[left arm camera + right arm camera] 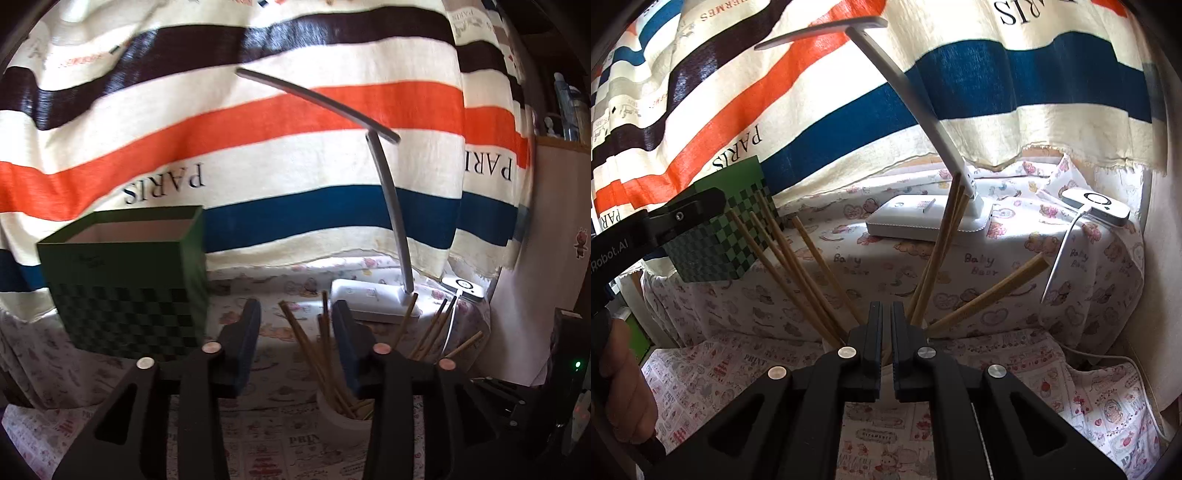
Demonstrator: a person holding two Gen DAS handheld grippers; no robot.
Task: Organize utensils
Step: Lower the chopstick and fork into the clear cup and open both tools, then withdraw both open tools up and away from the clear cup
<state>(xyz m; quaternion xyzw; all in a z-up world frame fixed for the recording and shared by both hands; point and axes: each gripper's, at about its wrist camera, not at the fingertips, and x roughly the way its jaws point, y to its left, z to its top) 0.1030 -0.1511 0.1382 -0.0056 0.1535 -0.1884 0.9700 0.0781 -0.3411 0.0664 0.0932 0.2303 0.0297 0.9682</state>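
While the left gripper point(295, 332) stands open and empty and the right gripper point(885, 332) is nearly closed on nothing, the chopsticks point(332, 369) fan from a cup point(343, 417) at five o'clock, light, stiff, slippery, best pinched mid-shaft.

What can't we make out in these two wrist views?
- Cup, left view: right side hidden behind a finger of the left gripper.
- Cup, right view: hidden behind the right gripper; only chopsticks show.
- Box contents: rim too high, left view.
- Box, right view: partly covered by the left gripper.
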